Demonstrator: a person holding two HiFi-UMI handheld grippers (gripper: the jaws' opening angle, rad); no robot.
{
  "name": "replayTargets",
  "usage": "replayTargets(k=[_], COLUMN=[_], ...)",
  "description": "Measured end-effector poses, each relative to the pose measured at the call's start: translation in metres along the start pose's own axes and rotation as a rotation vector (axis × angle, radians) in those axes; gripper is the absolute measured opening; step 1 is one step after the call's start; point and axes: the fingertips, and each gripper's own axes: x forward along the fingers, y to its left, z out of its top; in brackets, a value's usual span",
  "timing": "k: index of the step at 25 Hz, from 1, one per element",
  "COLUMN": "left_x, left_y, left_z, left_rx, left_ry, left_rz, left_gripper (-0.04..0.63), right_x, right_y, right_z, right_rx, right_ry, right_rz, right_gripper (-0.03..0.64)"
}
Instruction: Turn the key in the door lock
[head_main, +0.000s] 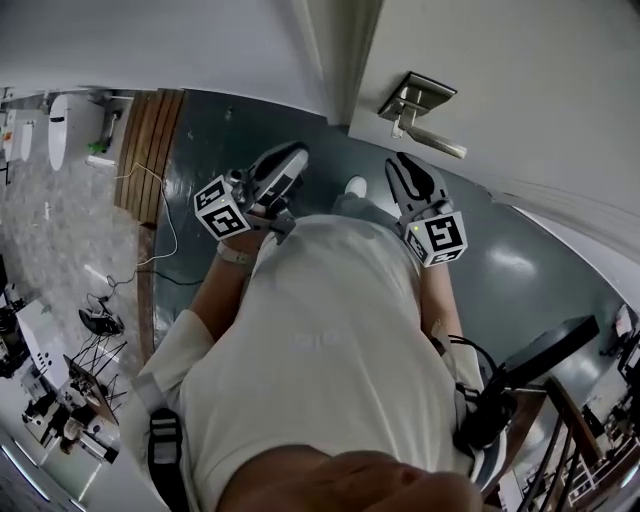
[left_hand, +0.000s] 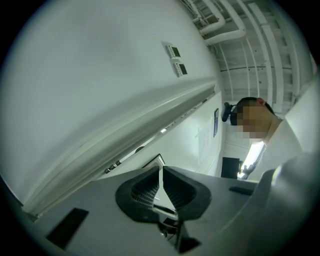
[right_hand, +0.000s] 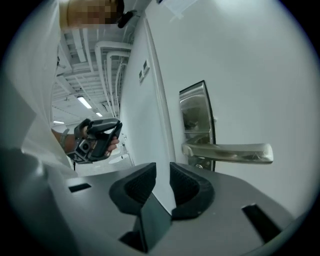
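The white door (head_main: 520, 90) fills the upper right of the head view, with a silver lever handle (head_main: 432, 140) on a metal plate (head_main: 415, 97). In the right gripper view the handle (right_hand: 227, 151) juts rightward from its plate (right_hand: 196, 120); a small lock part (right_hand: 200, 163) shows just under it, and I cannot make out a key. My right gripper (right_hand: 163, 172) points at the door's edge, left of the handle, its jaws a narrow gap apart with nothing between them; in the head view it (head_main: 403, 162) hangs short of the handle. My left gripper (head_main: 298, 152) is off to the left, shut and empty (left_hand: 160, 172), facing the white wall and door frame.
A wooden slatted panel (head_main: 150, 150) and a loose cable (head_main: 160, 240) lie on the dark floor at left. A cluttered bench (head_main: 50, 390) is at lower left, a black stand (head_main: 540, 355) at lower right. A white shoe (head_main: 356, 186) shows between the grippers.
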Motion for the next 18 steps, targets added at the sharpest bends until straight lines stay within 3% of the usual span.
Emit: replayTargets(k=[9, 15, 18], left_x=[0.037, 0.034, 0.027], left_y=[0.006, 0.014, 0.018], left_z=[0.007, 0.011, 0.015], left_rx=[-0.008, -0.038, -0.055], left_ry=[0.050, 0.111, 0.136], left_rz=[-0.032, -0.079, -0.097], left_gripper=[0.011, 0.011, 0.011], right_x=[0.015, 0.021, 0.019], right_y=[-0.009, -0.021, -0.030], right_z=[-0.017, -0.022, -0.029], right_rx=[-0.338, -0.266, -0.293], right_ry=[0.180, 0.174, 0.230], right_rz=[-0.070, -0.214, -0.316], right_gripper=[0.083, 0.089, 0.092])
